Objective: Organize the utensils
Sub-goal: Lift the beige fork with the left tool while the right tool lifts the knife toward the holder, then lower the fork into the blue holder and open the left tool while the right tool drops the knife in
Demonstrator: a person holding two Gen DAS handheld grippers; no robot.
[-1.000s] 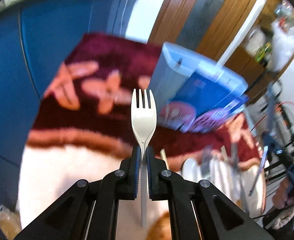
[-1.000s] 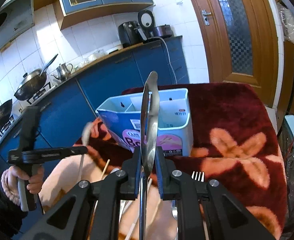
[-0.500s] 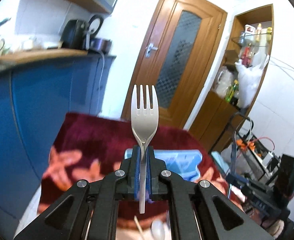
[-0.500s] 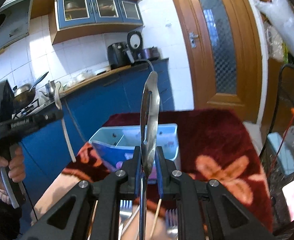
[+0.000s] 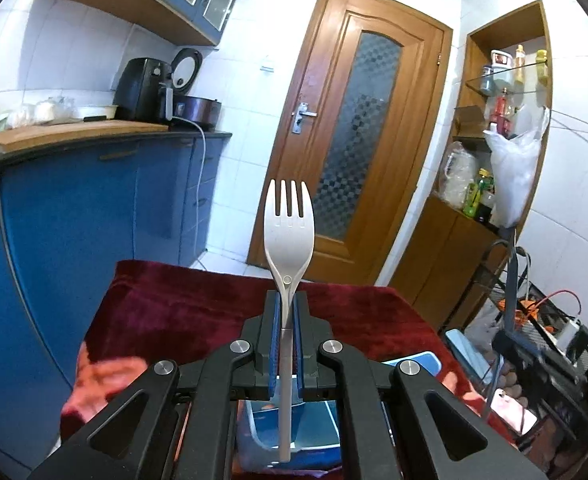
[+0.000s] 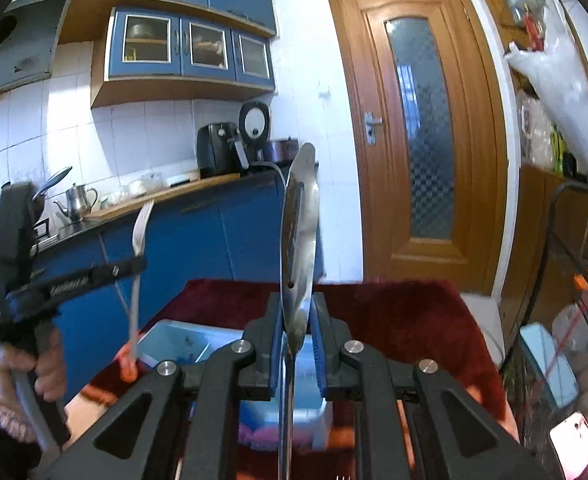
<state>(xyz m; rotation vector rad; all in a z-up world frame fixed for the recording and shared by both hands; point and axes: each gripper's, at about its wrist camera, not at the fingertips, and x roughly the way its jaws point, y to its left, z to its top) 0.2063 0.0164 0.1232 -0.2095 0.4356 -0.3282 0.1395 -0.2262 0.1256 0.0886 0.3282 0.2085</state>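
Though lettering marks the left gripper (image 6: 134,266), none reads.

White lettering runs along the black arm of the left tongs (image 6: 140,266), seen at the left of the right wrist view; it is too blurred to read. No other text is legible.

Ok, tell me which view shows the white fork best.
Left wrist view: the white fork faces the camera, tines up, clamped in the left tongs. The right wrist view shows it only edge-on and blurred.
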